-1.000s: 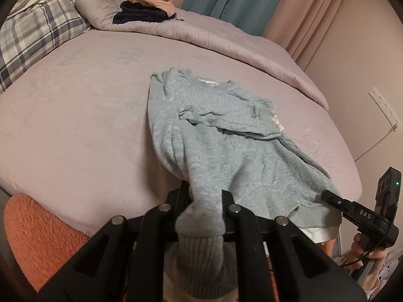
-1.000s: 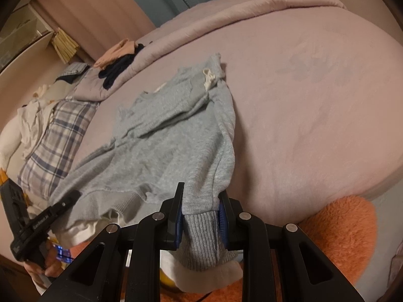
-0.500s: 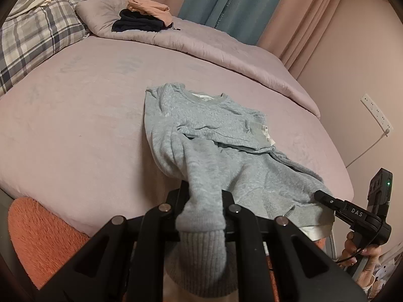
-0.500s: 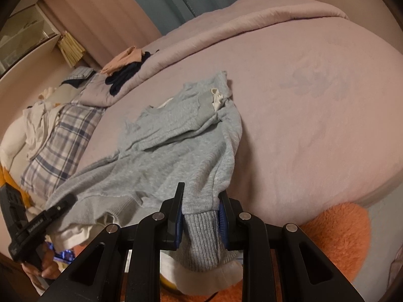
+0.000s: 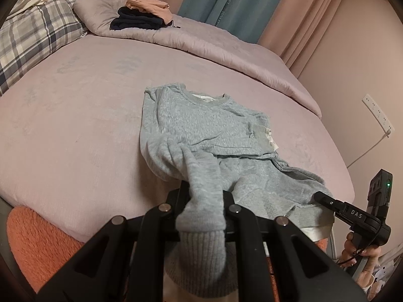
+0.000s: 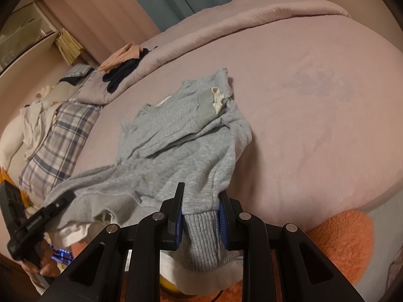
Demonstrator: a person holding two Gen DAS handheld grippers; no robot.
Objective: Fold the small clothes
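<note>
Left gripper (image 5: 201, 201): pinched the near hem of a grey sweatshirt (image 5: 201, 125), fabric bunched between its black fingers and the ribbed band hanging below.
Right gripper (image 6: 200, 211): clamped on the other hem corner, blue pads pressed against the ribbing; seen from the left wrist, its handle carried the white letters "DAS" (image 5: 356, 214).
Left gripper housing: a white label showed on it in the right wrist view (image 6: 35, 222), too blurred to read with certainty.
Sweatshirt: lay on the bed (image 5: 75, 125) near its front edge, collar away from the grippers, one sleeve folded across the chest, a white lining showing at cuff and hem.
Orange rug (image 6: 340, 246): fluffy, on the floor just below the bed's edge.
Plaid pillow (image 5: 32, 37): at the bed's left side.
Quilt (image 5: 214, 47): rolled along the far side of the bed.
Folded clothes (image 5: 141, 15): a dark garment under a peach one, resting on the quilt.
Curtains: a teal panel (image 5: 236, 2) between pink ones bore vertical lettering, partly readable as "HOME".
Wall socket strip (image 5: 377, 113): white, on the pink wall at right.
</note>
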